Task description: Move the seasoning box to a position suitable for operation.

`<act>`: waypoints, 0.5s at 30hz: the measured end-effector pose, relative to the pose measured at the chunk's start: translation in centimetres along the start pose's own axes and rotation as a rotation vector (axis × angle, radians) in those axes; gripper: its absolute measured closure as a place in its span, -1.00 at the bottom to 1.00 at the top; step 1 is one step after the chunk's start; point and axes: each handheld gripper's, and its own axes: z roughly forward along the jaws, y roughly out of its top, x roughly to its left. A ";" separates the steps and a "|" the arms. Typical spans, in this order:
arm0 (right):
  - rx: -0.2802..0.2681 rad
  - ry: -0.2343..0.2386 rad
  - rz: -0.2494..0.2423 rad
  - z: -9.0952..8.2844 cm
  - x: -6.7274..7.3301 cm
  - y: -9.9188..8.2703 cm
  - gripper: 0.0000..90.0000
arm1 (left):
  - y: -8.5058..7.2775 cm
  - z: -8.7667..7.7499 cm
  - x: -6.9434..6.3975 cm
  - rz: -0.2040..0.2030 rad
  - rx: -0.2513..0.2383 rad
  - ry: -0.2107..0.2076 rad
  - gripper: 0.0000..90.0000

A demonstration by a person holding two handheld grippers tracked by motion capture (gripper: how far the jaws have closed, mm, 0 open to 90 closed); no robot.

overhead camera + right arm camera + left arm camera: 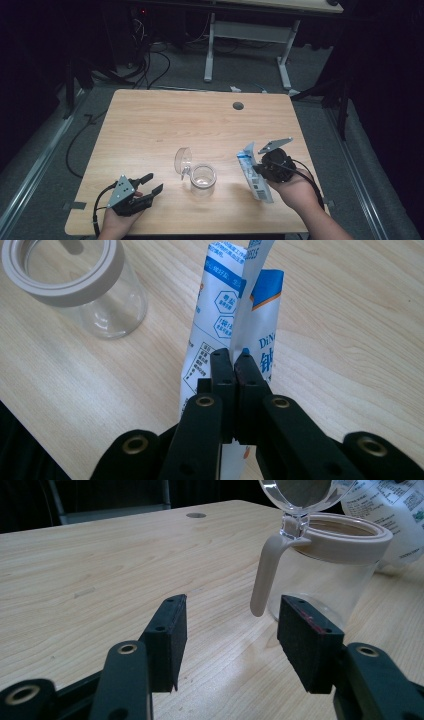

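A clear jar (203,180) with a beige rim and handle stands near the table's front middle, its clear lid (183,160) flipped up. In the left gripper view the jar (325,575) is just beyond the jaws at right. My left gripper (152,183) rests open on the table at the front left, nothing between its pads (170,635). My right gripper (234,360) is shut on a fold of a white and blue pouch (220,315), which stands right of the jar (80,285). The pouch (254,172) leans at the front right.
The wooden table (150,125) has a round cable hole (238,106) at its back. Beyond it stand a white desk frame (250,35) and cables (145,60) on the floor.
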 end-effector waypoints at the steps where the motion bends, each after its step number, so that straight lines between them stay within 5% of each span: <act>1: 0.000 0.000 0.000 0.0 0.0 0.0 0.99 | 0.0 0.0 0.0 0.000 0.000 0.000 0.02; 15: 0.102 0.010 -0.037 -0.3 0.4 1.2 0.99 | 0.0 0.0 -0.1 0.018 0.006 -0.008 0.01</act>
